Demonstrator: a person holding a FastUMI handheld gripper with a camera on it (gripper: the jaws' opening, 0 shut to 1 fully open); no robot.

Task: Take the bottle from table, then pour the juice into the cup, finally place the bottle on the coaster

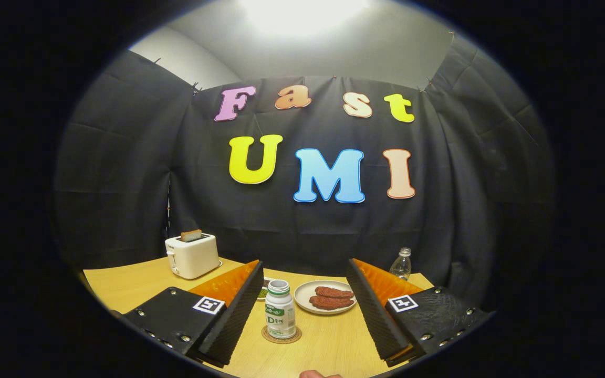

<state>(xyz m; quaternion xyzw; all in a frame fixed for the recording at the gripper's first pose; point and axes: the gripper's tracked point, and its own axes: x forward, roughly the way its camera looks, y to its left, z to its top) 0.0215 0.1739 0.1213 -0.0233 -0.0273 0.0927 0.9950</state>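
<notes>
We find the bottle (280, 309) standing upright on the coaster (281, 336), cap off, its long axis vertical. It sits between the fingers of the gripper (302, 336) at about eleven o'clock from the gap's middle, closer to the left finger and touching neither. The jaws stand wide, holding nothing. Judging by this, we would say the bottle is either just set down or ready for a straight-ahead grasp. At one o'clock beyond it lies a plate (302, 303) with food; we cannot pick out the cup.
</notes>
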